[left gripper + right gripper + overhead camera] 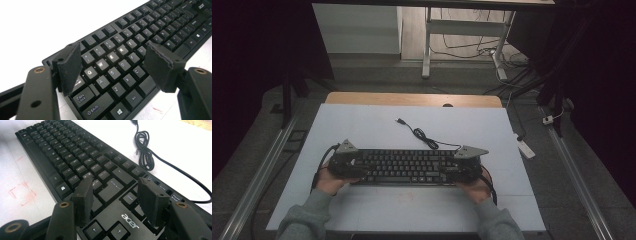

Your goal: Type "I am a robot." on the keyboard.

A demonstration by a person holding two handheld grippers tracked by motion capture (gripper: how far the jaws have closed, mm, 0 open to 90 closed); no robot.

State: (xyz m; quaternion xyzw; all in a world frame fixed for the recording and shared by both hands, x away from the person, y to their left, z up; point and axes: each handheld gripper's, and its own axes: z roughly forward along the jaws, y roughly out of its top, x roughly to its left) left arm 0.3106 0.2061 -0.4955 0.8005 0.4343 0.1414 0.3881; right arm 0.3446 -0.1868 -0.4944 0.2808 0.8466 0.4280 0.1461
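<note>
Here, a black keyboard is seen lying flat on the white table, nearer the table's front edge than its back edge and roughly midway between its left and right edges. The left gripper is held over the keyboard's left end, its jaws spread apart above the Q, W, E and A, S, D keys with nothing clamped between them; in the high view it is seen at that same end. The right gripper is held over the keyboard's right end, its jaws likewise parted, above the Enter key and the printed logo, with no pad pressing on anything. The keyboard's cable is laid in a loose coil on the table behind the keyboard, running toward the back edge.
</note>
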